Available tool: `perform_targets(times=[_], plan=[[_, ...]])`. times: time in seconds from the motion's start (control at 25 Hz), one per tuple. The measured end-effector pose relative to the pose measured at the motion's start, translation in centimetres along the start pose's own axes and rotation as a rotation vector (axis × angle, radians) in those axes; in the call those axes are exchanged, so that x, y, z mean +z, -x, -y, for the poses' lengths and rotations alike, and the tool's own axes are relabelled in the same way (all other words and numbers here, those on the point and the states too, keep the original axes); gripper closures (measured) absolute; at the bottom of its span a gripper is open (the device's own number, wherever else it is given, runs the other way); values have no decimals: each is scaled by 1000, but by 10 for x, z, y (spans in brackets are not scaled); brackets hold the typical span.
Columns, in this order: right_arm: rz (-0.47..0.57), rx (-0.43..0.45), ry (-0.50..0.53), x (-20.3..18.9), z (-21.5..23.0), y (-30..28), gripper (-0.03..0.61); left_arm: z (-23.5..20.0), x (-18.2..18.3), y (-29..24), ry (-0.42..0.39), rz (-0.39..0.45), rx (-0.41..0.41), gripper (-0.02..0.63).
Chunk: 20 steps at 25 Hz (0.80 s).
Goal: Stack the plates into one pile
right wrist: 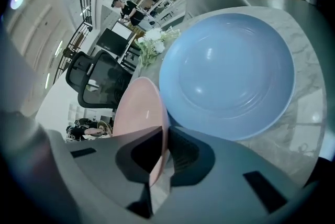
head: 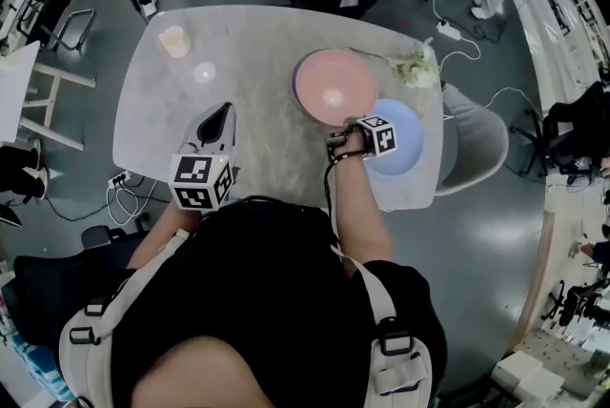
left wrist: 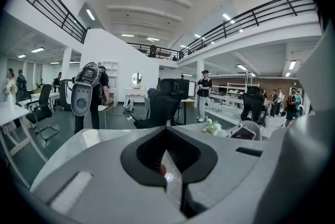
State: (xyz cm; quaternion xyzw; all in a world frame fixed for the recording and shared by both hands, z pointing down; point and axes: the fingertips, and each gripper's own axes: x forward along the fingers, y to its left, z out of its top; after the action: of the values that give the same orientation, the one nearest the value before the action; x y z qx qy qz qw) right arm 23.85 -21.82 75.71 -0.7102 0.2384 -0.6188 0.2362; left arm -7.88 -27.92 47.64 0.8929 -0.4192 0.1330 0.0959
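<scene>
A pink plate (head: 334, 84) sits mid-table, and a blue plate (head: 398, 137) lies to its right near the table's front edge. My right gripper (head: 340, 133) is shut on the pink plate's near rim. In the right gripper view the pink plate (right wrist: 137, 108) runs edge-on between the jaws of the right gripper (right wrist: 159, 157). The blue plate (right wrist: 230, 68) lies just beyond, and its edge passes behind the pink rim. My left gripper (head: 225, 113) hovers over bare table to the left, tips together and holding nothing. In its own view the left gripper (left wrist: 167, 165) holds nothing.
A pale cup (head: 174, 41) and a small clear glass (head: 204, 72) stand at the table's far left. A bunch of white flowers (head: 415, 66) lies at the far right. A grey chair (head: 477, 144) stands beside the table's right edge (head: 440, 149).
</scene>
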Motion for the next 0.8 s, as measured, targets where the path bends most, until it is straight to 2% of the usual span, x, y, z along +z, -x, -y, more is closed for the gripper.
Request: perform_targets(times=[0.36,0.56,0.72,0.8], plan=[[13,-74,77,-4,-11,-25,551,-20,-9,10,3,-22,59,609],[52,-39,184,-3,-13,-20,543,-32,-14,20,8,-26,75,609],[62,-32,239,-5,-8,-5,494,-35,-15,18,13,-27,64,609],[81,13,360,-9,-22,12,494,-33,-14,14,13,-24,48,609]])
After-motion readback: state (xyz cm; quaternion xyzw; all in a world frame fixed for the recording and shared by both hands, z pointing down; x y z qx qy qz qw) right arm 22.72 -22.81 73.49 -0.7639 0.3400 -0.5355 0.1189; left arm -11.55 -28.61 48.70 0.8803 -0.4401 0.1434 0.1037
